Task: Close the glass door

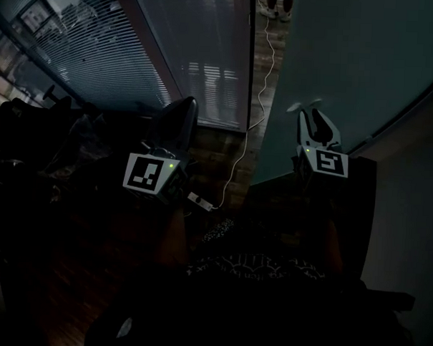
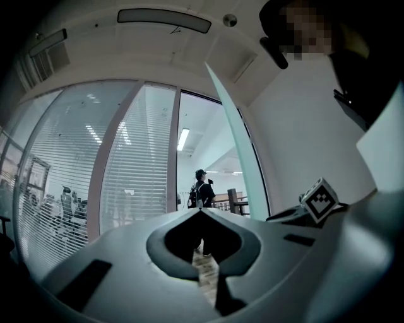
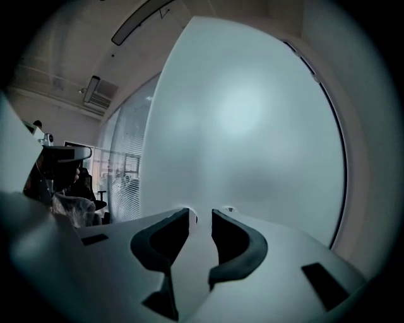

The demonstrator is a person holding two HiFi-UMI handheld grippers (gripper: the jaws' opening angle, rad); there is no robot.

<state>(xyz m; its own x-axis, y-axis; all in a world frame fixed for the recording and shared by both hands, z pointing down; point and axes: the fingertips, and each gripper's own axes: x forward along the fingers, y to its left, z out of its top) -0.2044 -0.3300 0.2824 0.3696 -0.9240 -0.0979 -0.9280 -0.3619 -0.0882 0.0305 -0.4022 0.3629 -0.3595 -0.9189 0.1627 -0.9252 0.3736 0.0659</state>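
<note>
The frosted glass door stands ajar on the right and fills most of the right gripper view; its leading edge shows in the left gripper view. My right gripper points at the pane, and its jaws stand apart with nothing between them, tips close to the glass. My left gripper hangs left of the doorway gap, facing the opening. Its jaws meet at the tips and hold nothing.
A glass wall with slatted blinds runs to the left of the doorway. A white cable trails over the wooden floor to a plug block. A person stands beyond the doorway. Dark office chairs sit far left.
</note>
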